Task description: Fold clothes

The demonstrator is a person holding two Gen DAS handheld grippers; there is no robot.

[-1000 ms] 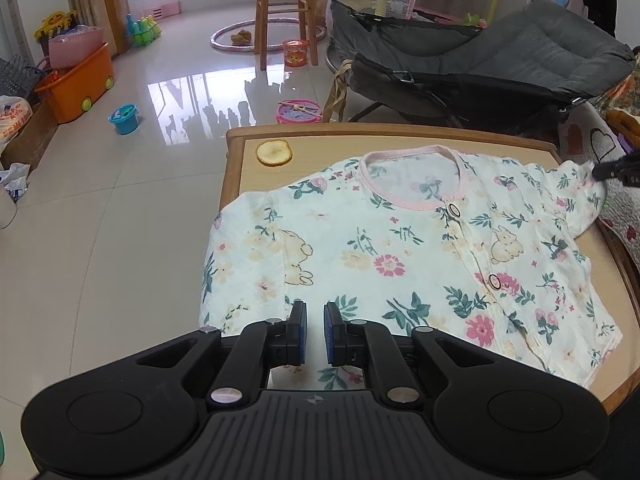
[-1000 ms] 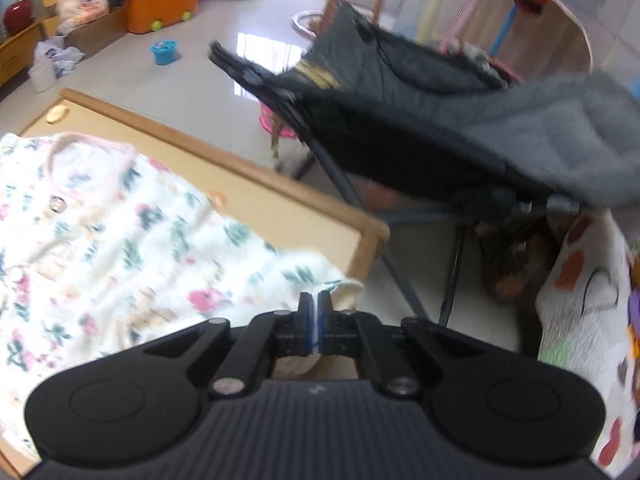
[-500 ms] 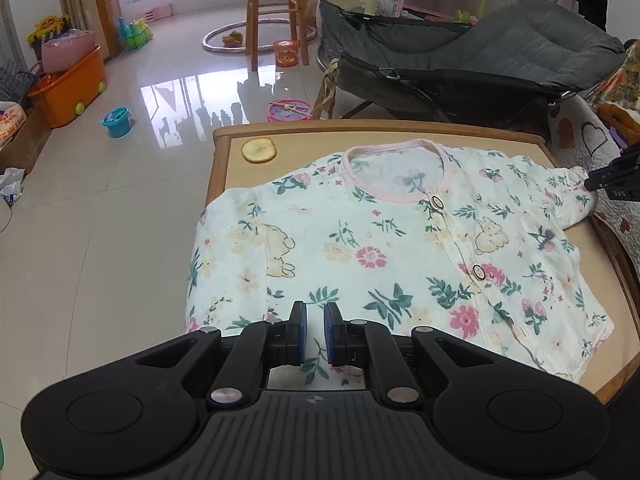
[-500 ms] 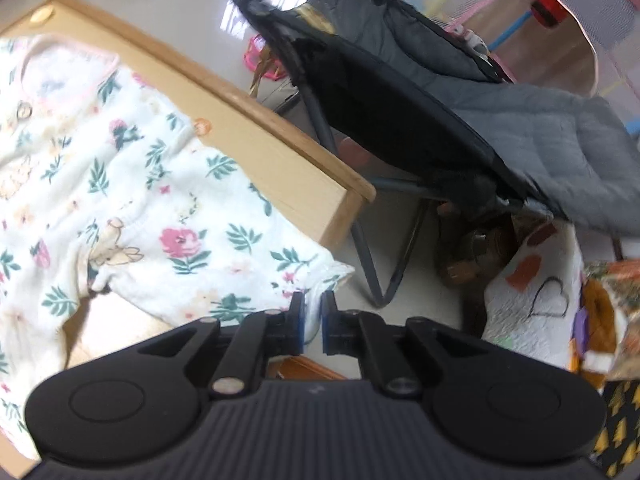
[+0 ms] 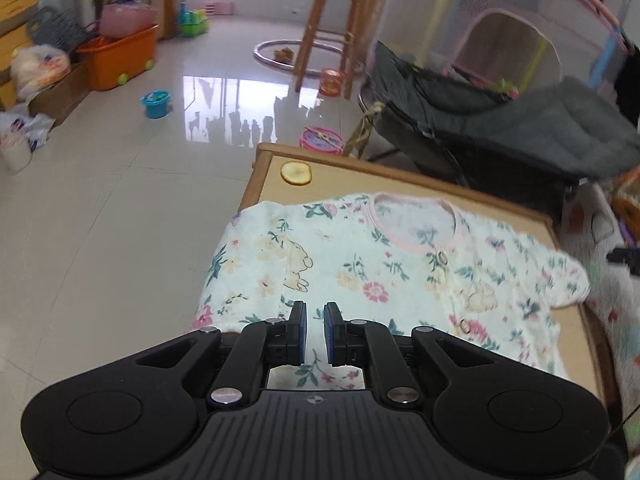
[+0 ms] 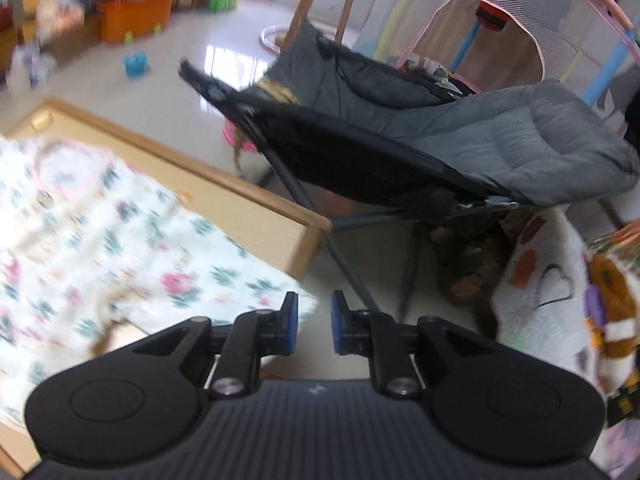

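A white floral baby shirt with a pink collar lies spread front-up on the wooden table. Its left sleeve hangs over the table's left edge. My left gripper hovers over the shirt's near hem, jaws slightly apart, holding nothing. In the right wrist view the shirt is blurred, and its right sleeve end lies by the table's right edge. My right gripper is open and empty, just right of that sleeve end, over the floor.
A yellow round slice lies on the table's far left corner. A grey folding chair stands behind the table's right corner. A patterned blanket is to the right. Toys and an orange bin are across the floor.
My right gripper has opened and let go of the sleeve end, which now rests at the table's edge. My left gripper has shifted left and its view has tilted.
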